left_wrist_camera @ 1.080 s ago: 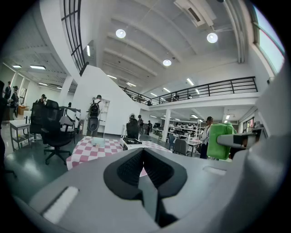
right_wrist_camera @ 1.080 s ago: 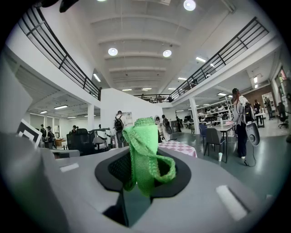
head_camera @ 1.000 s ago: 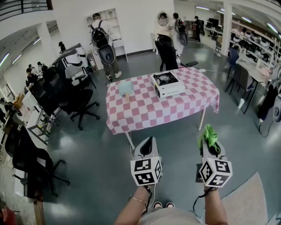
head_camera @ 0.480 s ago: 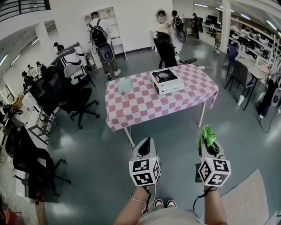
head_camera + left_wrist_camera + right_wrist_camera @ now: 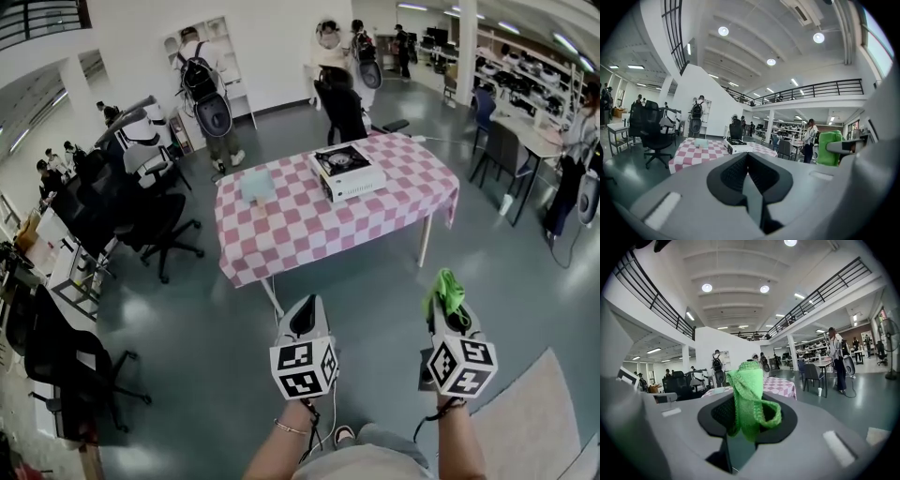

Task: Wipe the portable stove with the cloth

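Right hand-held gripper [image 5: 449, 315] pinches the green cloth [image 5: 444, 292]; left hand-held gripper [image 5: 307, 315] closed, empty; portable stove [image 5: 345, 172] well ahead

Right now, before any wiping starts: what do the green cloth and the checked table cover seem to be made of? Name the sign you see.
Green cloth: a knitted or mesh textile, matt; open loops show where the right tongs pinch it.
Table cover: probably thin fabric or vinyl, pink-and-white checks; it drapes over the edges.

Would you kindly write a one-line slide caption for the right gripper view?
Right gripper shut on a green cloth, checked table in the background.
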A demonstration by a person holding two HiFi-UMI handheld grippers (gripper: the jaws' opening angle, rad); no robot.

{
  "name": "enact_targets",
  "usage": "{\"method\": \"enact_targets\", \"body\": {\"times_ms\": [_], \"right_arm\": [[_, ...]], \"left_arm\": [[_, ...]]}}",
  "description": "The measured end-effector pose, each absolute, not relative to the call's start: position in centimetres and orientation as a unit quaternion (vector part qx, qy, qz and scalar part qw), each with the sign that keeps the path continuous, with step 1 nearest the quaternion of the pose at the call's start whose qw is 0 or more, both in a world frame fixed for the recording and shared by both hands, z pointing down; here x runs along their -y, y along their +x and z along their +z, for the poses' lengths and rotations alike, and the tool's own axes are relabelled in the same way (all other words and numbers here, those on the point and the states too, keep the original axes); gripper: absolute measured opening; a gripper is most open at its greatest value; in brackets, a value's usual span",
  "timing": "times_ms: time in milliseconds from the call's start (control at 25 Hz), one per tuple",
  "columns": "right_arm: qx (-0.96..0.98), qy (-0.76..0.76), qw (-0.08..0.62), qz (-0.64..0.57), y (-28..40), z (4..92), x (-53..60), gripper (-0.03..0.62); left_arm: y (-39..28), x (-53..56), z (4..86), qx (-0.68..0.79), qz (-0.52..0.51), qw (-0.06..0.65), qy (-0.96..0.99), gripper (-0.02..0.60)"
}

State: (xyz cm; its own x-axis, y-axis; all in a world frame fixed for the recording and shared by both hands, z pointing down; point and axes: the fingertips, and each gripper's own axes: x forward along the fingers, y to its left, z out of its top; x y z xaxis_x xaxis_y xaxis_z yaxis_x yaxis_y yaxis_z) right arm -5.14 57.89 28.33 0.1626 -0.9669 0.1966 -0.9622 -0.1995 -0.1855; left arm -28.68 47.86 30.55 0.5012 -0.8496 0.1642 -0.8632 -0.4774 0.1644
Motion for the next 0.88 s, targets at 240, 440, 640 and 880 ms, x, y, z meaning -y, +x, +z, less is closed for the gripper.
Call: {"method": "enact_targets", "body": {"times_ms": [240, 440, 640, 880], "right_arm": [[-0.621, -0.77, -0.001, -0.144, -5.0, 29.0, -56.8, 0.109], [-0.618, -0.773, -0.008, -0.14, -4.3, 29.3, -54.7, 0.109], [-0.616, -0.776, -0.006, -0.134, -1.8, 29.0, -51.3, 0.109], [-0.625, -0.77, -0.006, -0.129, 2.0, 28.4, -45.5, 0.108]], "left_arm": [[-29.0, -46.3, 31.5, 0.494, 0.041, 0.12, 0.86, 0.0], [-28.3, -43.7, 31.9, 0.492, 0.038, 0.127, 0.86, 0.0], [-26.1, -40.2, 31.9, 0.492, 0.035, 0.127, 0.861, 0.0], [-22.3, -34.5, 31.5, 0.5, 0.031, 0.128, 0.856, 0.0]]}}
